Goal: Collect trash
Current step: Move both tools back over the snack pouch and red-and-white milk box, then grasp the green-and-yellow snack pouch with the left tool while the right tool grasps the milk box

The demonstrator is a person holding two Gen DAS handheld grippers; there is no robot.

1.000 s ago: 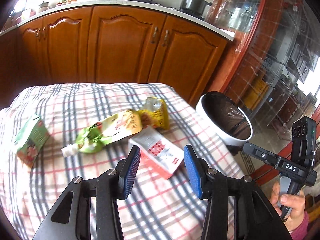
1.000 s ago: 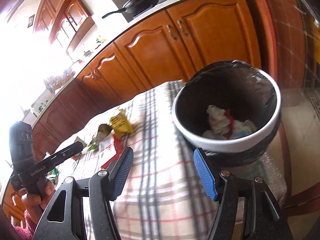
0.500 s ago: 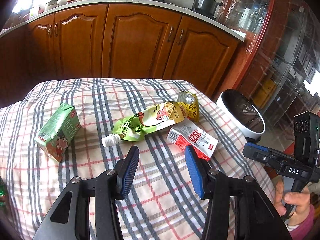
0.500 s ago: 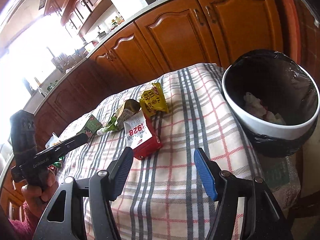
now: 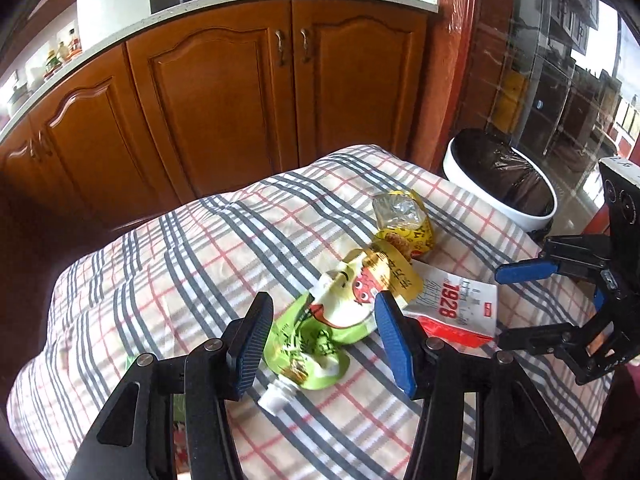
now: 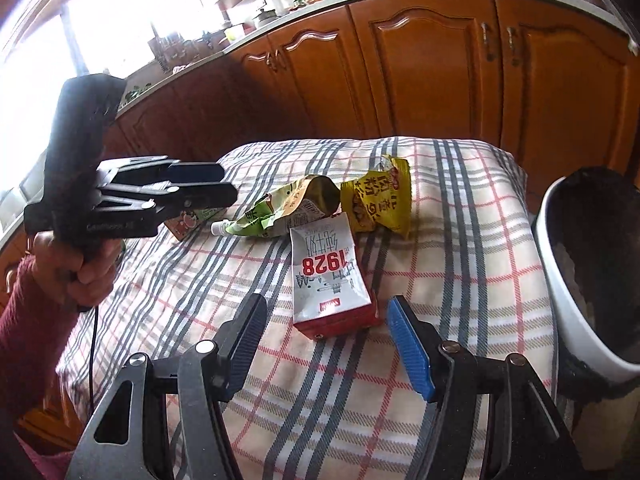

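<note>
Both grippers have swung away from the bin (image 6: 592,280) and back over the table (image 5: 168,264) since a moment ago, and now each one points down at the pile of trash. That looks like the start of the next pick, with nothing lifted yet. The left gripper (image 5: 320,344) is about half open and its jaws are opening more; the green pouch (image 5: 320,332) lies on the cloth under the gap, but the pads do not press on it. The right gripper (image 6: 326,344) is open a bit wider and holds nothing; the red and white carton (image 6: 328,280) lies just ahead of its jaws, nearly between the tips. The yellow snack bag (image 6: 380,204) lies behind the carton and touches the pouch, so the three things are bunched close together. A small green box (image 6: 188,220) lies farther off, past the left gripper as the right camera sees it. The bin stands right beside the table's edge on the right, with its black bag open at the top, so a drop there is a short trip. The carton is near that edge. The two grippers are close to each other over the pile, so they could bump. The rest of the cloth is bare, with room to move.
</note>
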